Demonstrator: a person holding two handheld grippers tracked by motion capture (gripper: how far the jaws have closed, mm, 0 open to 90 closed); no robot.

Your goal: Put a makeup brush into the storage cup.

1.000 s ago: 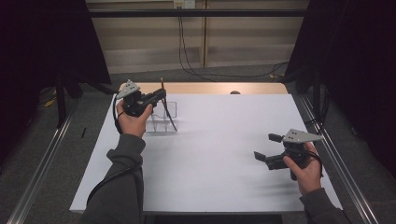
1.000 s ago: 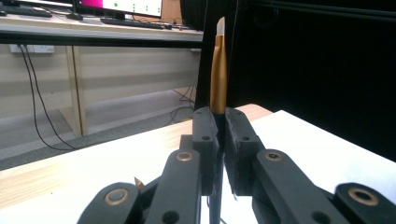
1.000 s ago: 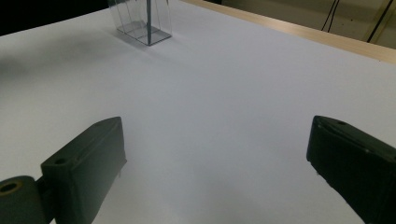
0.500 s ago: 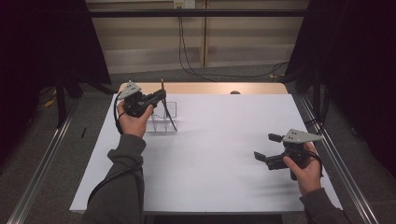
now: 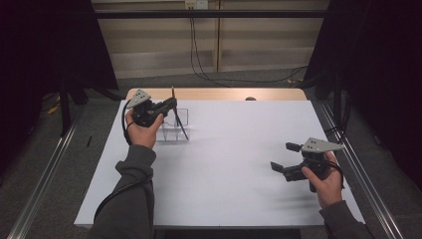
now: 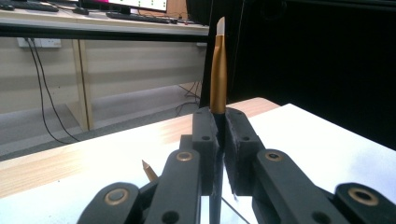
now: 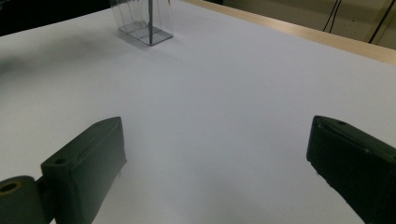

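Observation:
My left gripper (image 5: pixel 169 105) is shut on a slim pen (image 6: pixel 218 74) with a gold upper barrel and a pale tip, held upright between the jaws of my left gripper (image 6: pixel 219 122). The pen (image 5: pixel 173 94) has a dark lower shaft that slants down into a clear plastic holder (image 5: pixel 175 125) at the table's far left. A second gold tip (image 6: pixel 149 169) pokes up just below the jaws. My right gripper (image 5: pixel 284 157) hovers low over the near right of the table, open and holding nothing. Between the jaws of my right gripper (image 7: pixel 219 154) lies bare white table, with the clear holder (image 7: pixel 144 22) far off.
The white table top (image 5: pixel 234 149) has a wooden strip (image 5: pixel 224 94) along its far edge. Metal rails (image 5: pixel 45 174) run along both sides on the floor. Cables hang against the wall behind. Dark curtains stand left and right.

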